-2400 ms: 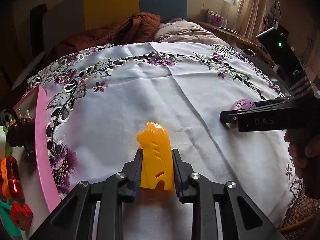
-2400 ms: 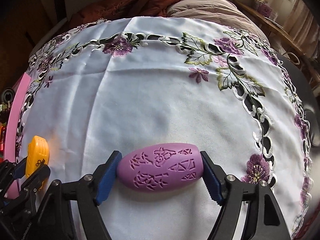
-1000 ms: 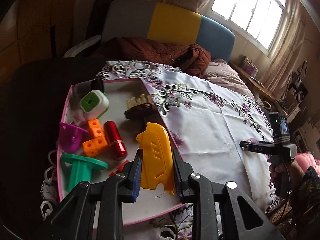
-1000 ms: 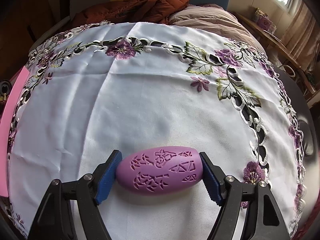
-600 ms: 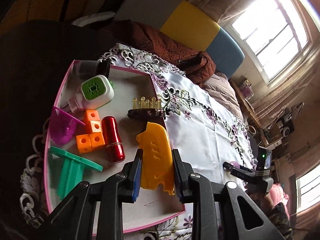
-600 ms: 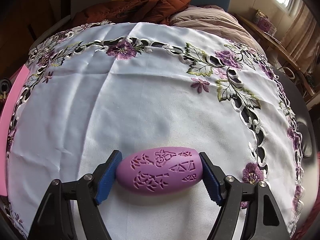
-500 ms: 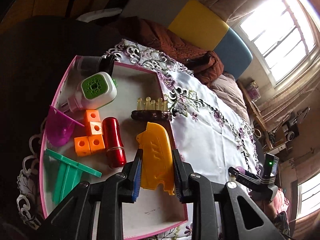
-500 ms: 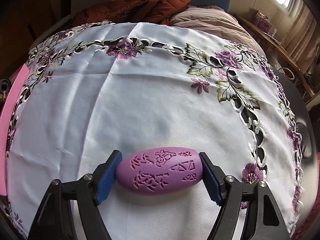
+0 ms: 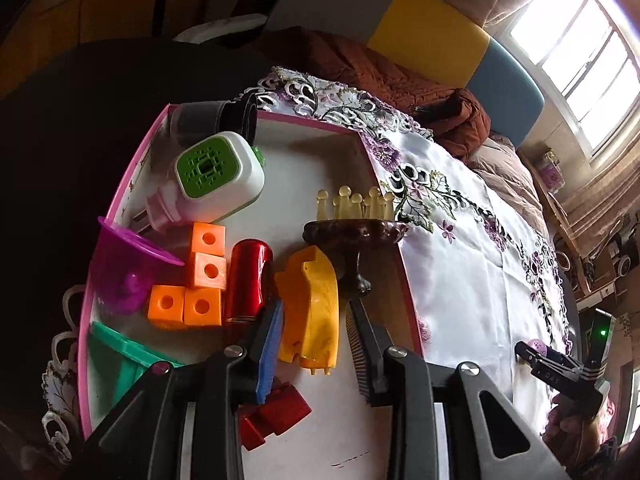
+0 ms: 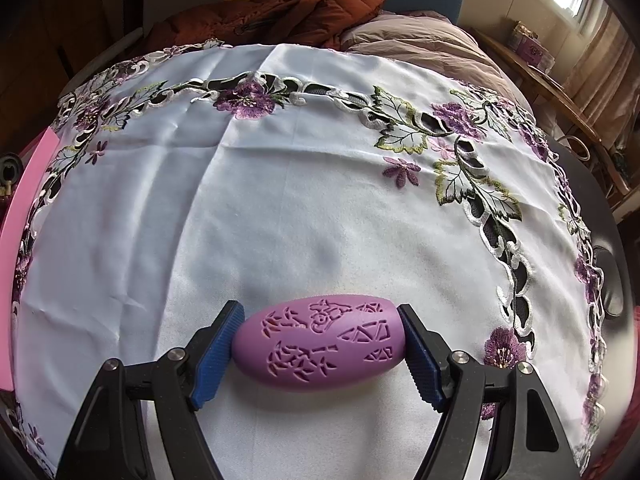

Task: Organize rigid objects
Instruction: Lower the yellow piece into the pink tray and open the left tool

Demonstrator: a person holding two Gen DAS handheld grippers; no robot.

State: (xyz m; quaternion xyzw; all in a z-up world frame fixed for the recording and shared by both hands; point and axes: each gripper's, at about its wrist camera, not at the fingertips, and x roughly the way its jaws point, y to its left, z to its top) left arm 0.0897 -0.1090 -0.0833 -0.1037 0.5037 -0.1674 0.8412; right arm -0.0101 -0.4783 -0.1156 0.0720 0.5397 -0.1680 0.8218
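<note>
My left gripper [image 9: 314, 320] is open over the pink-rimmed tray [image 9: 308, 124]. The yellow plastic piece [image 9: 310, 312] lies between its spread fingers, free of the pads, on the tray floor beside a red cylinder [image 9: 248, 280]. My right gripper [image 10: 320, 344] is shut on a purple carved egg-shaped object [image 10: 320, 344] and holds it just above the white embroidered tablecloth [image 10: 280, 200]. The right gripper also shows at the far right of the left wrist view [image 9: 532, 354].
The tray holds orange cubes [image 9: 192, 284], a green-and-white plug device [image 9: 216, 176], a purple cup [image 9: 128, 272], a green piece [image 9: 124, 360], a red block [image 9: 276, 410], a dark stand with a yellowish comb-like piece [image 9: 354, 236]. The tray's pink edge shows left [image 10: 24, 200]. A brown jacket [image 10: 272, 12] lies behind.
My left gripper carried the yellow piece from the tablecloth to the tray, lowered it and opened, letting it go. My right gripper has stayed still, holding the purple object.
</note>
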